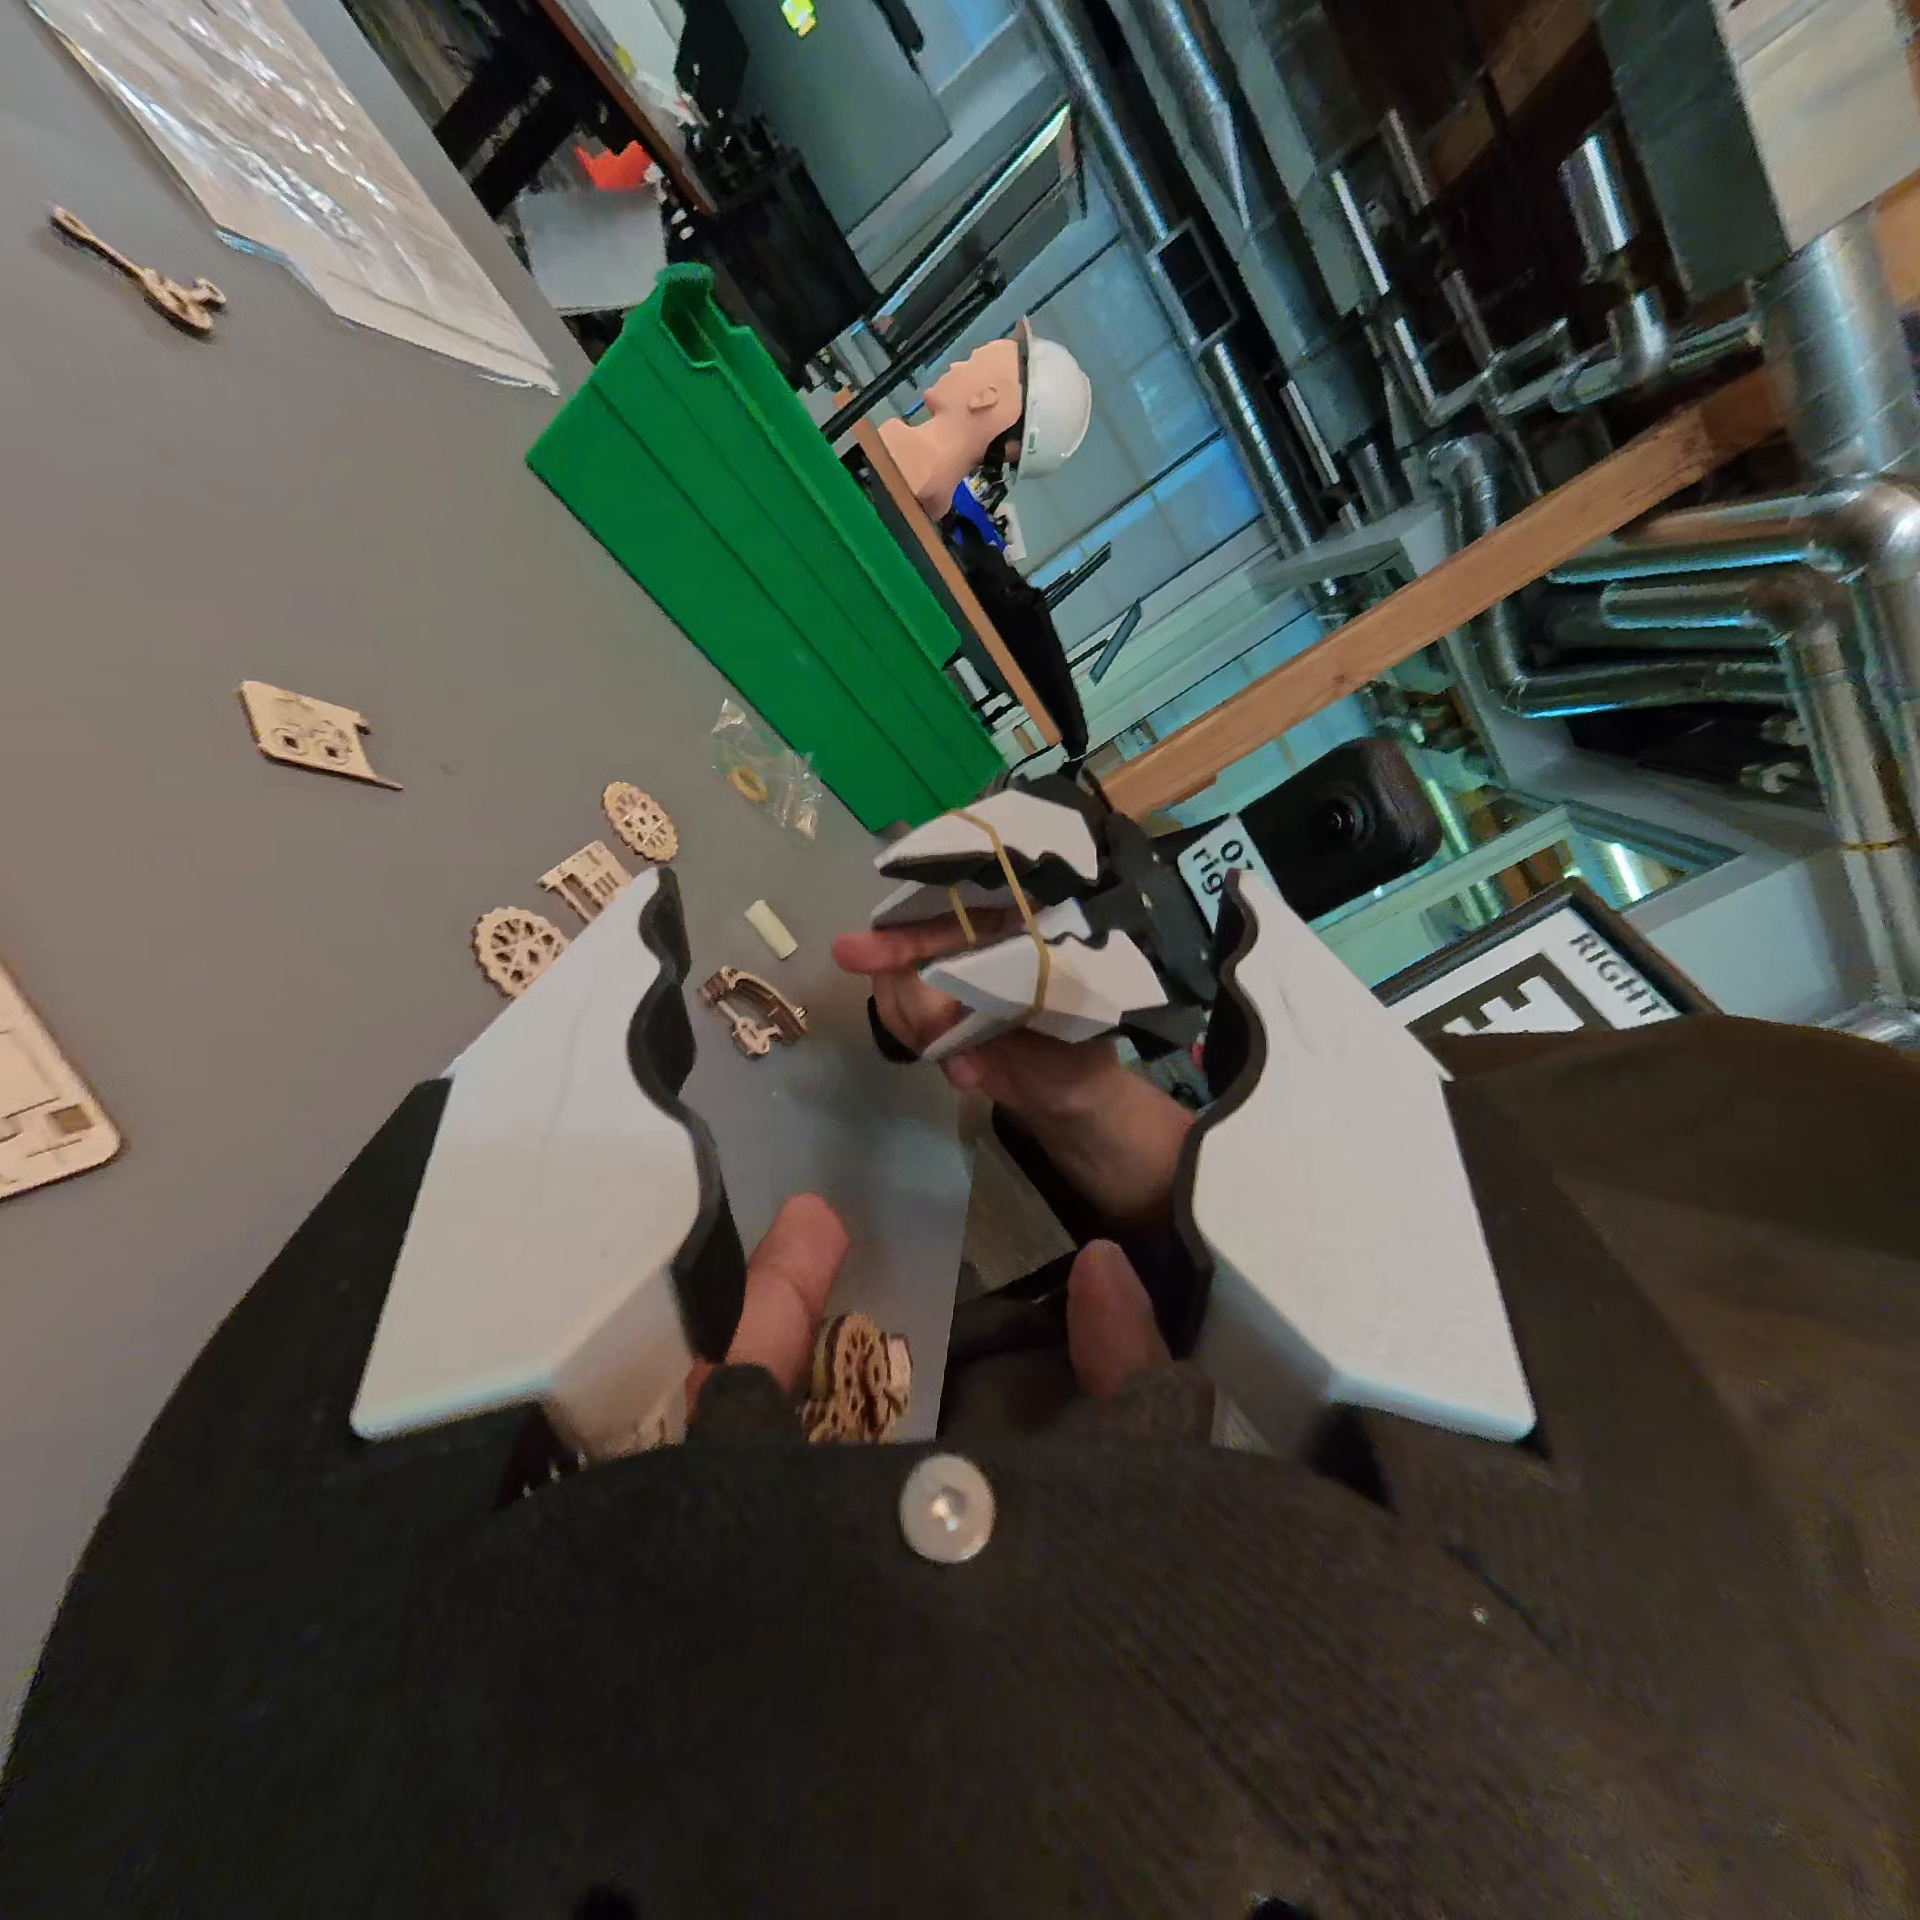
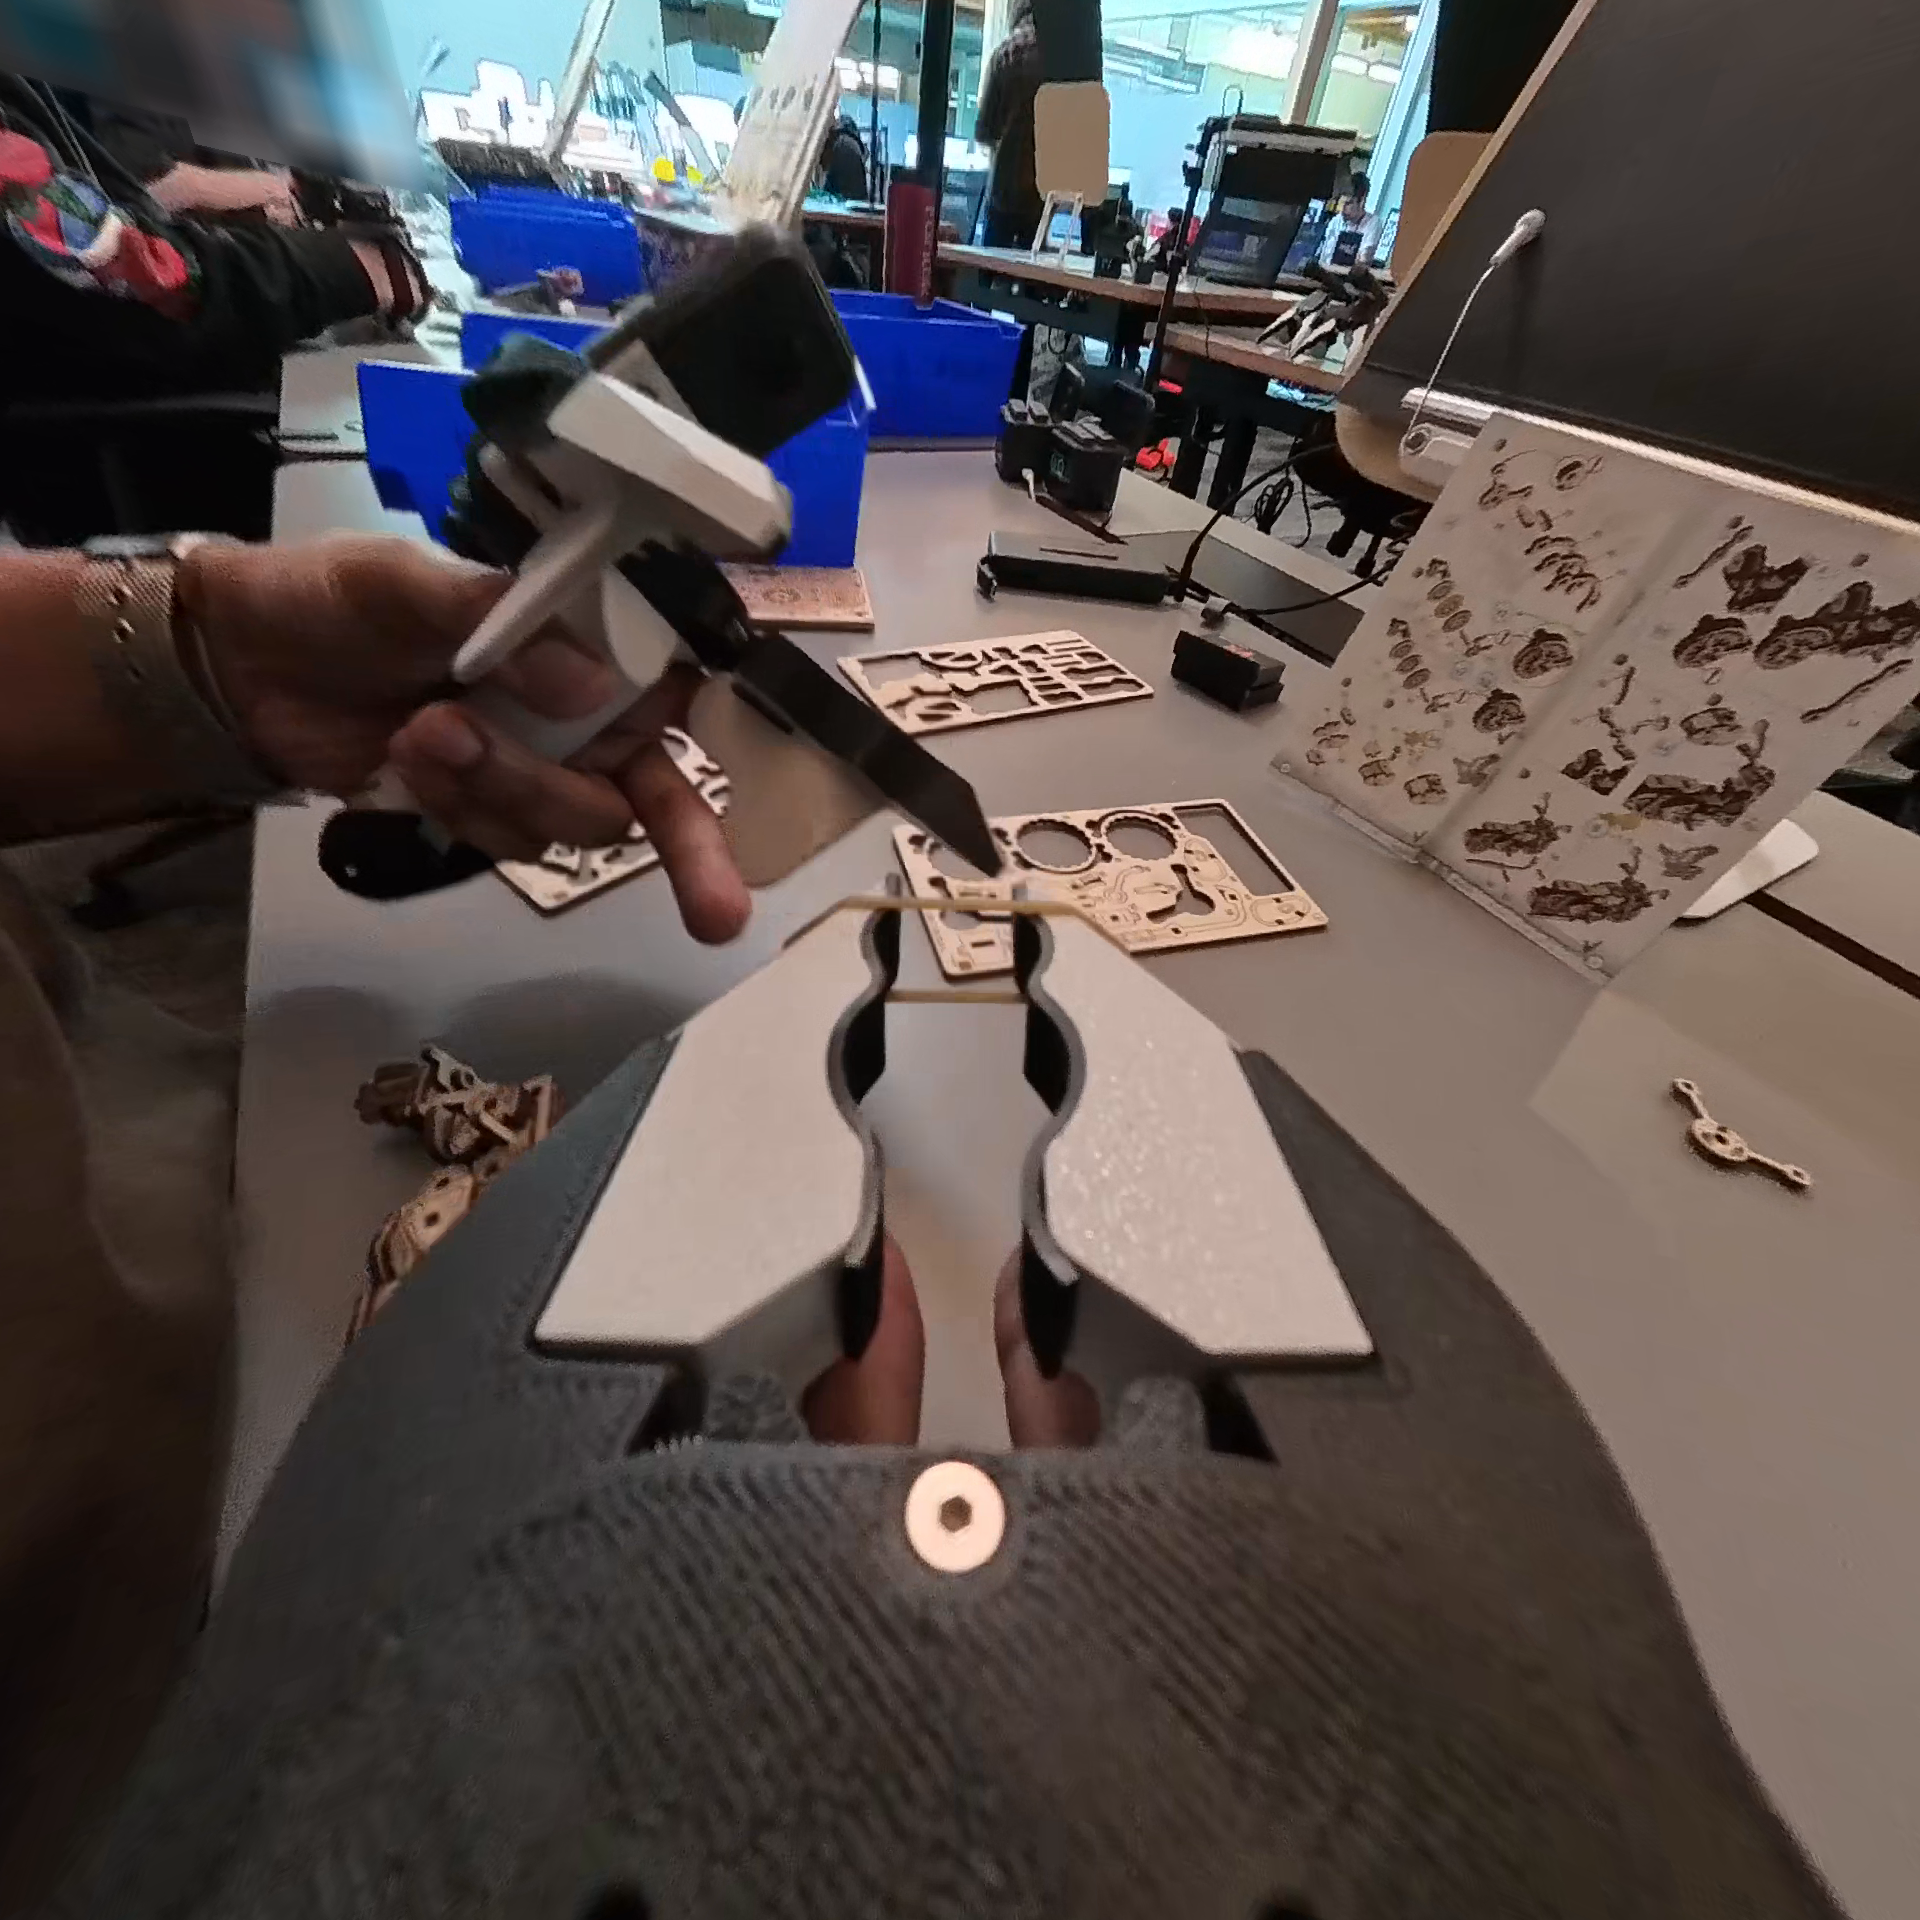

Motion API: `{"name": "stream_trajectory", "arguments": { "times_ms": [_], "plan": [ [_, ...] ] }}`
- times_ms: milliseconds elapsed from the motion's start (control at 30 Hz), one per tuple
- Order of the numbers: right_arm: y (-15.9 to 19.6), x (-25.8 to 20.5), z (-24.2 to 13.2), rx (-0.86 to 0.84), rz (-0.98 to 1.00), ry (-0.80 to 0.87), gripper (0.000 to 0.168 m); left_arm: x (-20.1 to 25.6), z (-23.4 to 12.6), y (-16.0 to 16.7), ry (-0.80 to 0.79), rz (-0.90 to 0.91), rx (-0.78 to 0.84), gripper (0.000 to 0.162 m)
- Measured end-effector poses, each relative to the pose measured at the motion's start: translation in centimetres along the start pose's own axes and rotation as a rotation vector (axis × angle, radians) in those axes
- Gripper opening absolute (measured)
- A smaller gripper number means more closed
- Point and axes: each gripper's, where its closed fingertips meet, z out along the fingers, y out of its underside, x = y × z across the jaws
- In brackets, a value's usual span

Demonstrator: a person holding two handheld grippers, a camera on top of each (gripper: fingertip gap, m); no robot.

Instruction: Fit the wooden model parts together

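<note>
While the grey surface (image 2: 1195, 1091) carries everything, its biggest load is a green bin (image 1: 748, 582) along one edge. A printed sheet (image 2: 1590, 727) of drawings leans upright near another edge. Flat wooden sheets (image 2: 1112, 883) with cut-out holes lie toward the middle of the surface.

The left gripper (image 1: 951, 987) has its fingers spread wide, with nothing between them. In the right wrist view it hangs tilted above the wooden sheets, held in a hand (image 2: 436, 707).

The right gripper (image 2: 951, 956) has its fingers set a narrow gap apart and holds nothing. A rubber band (image 2: 951, 997) stretches across their tips.

Small loose wooden parts lie apart on the surface: two gear wheels (image 1: 639, 821), a flat panel (image 1: 312, 732), a curved assembled piece (image 1: 753, 1008), a long lever piece (image 1: 140, 270) and a pale little cylinder (image 1: 771, 928). One gear cluster (image 1: 857, 1377) shows low between the left gripper's fingers, beside fingertips (image 1: 790, 1288).
</note>
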Motion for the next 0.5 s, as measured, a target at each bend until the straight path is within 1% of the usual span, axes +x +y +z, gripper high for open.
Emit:
{"name": "stream_trajectory", "arguments": {
  "times_ms": [33, 133, 233, 267, 300, 367, 433, 500],
  "plan": [
    [0.2, 0.2, -0.2, -0.008, -0.003, 0.004, 0.02, 0.0, -0.5, 0.2, -0.019, 0.012, -0.017, 0.101],
    [0.7, 0.8, -1.0, -0.027, 0.014, 0.02, 0.02, -0.3, -2.1, 2.1, -0.113, 0.082, -0.151, 0.101],
    [1.3, 1.0, -1.8, -0.034, 0.047, 0.027, 0.019, -1.7, -4.4, 5.3, -0.298, 0.204, -0.366, 0.102],
    [1.4, 1.1, -2.1, -0.033, 0.047, 0.037, 0.018, -2.2, -5.1, 5.9, -0.355, 0.237, -0.412, 0.102],
    [1.4, 1.4, -2.4, -0.034, 0.041, 0.053, 0.017, -2.2, -5.6, 6.3, -0.381, 0.251, -0.432, 0.102],
    [1.4, 2.3, -3.2, -0.043, 0.025, 0.086, 0.015, -1.6, -5.6, 6.2, -0.364, 0.234, -0.41, 0.102],
    [1.4, 3.3, -3.9, -0.045, 0.032, 0.114, 0.015, -1.7, -5.1, 5.6, -0.359, 0.232, -0.374, 0.103],
    [1.6, 4.0, -4.5, -0.061, 0.03, 0.136, 0.015, -2.6, -4.2, 4.9, -0.394, 0.244, -0.348, 0.1]
  ]
}}
